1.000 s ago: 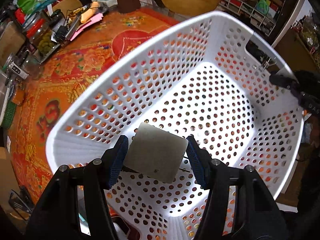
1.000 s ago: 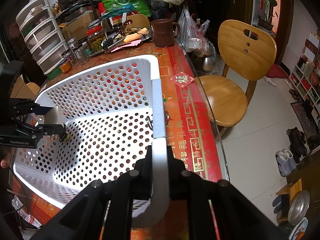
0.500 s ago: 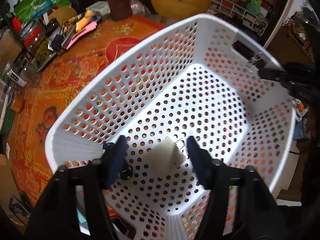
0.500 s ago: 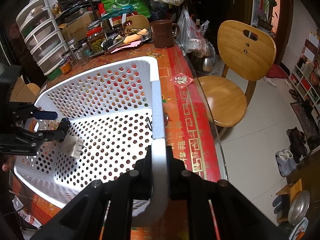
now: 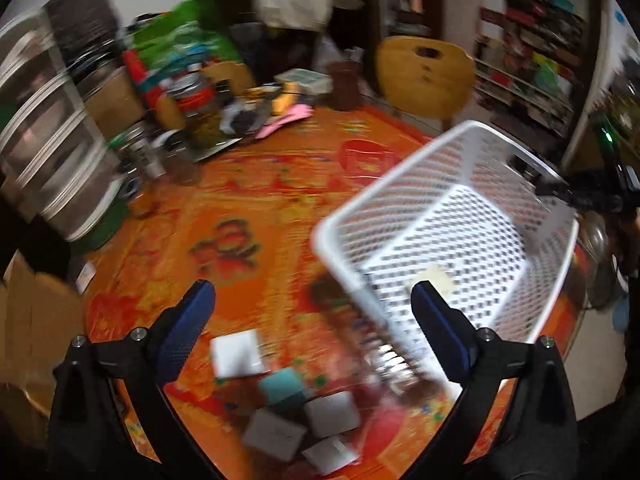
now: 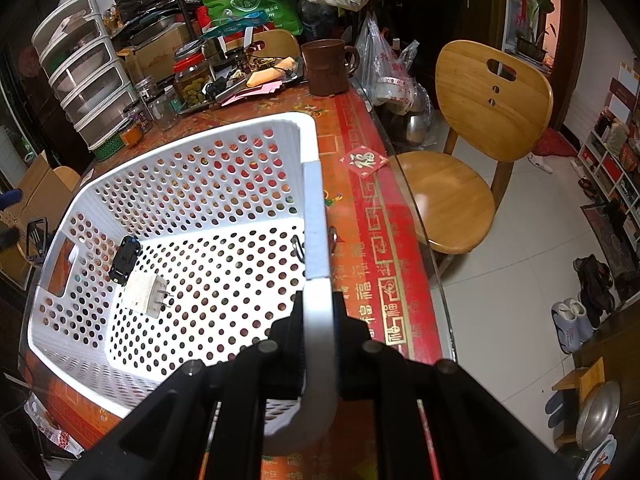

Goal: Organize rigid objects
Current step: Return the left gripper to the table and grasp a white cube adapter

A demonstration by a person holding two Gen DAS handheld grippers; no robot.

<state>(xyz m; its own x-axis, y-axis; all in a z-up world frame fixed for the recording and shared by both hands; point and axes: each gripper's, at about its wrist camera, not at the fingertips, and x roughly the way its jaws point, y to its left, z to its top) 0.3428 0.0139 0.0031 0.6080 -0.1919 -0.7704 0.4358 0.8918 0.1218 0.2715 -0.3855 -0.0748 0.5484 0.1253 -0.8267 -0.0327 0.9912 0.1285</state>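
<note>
Inside, the perforated white plastic basket (image 6: 192, 184) – a boxy pronged plug (image 6: 142, 294).

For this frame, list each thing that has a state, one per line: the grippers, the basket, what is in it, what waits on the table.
Left gripper: jaws opening, nothing between them.
Right gripper: shut on the basket's rim.
White basket: upright on the table, held by its rim.
White plug adapter: lying in the basket, prongs sideways.
Black toy car: in the basket, against its wall.
Small boxes: outside the basket, clustered on the table; blurred.

Left wrist view is heavily motion-blurred; right wrist view is sharp, warmly lit indoors, with dark fisheye corners.
</note>
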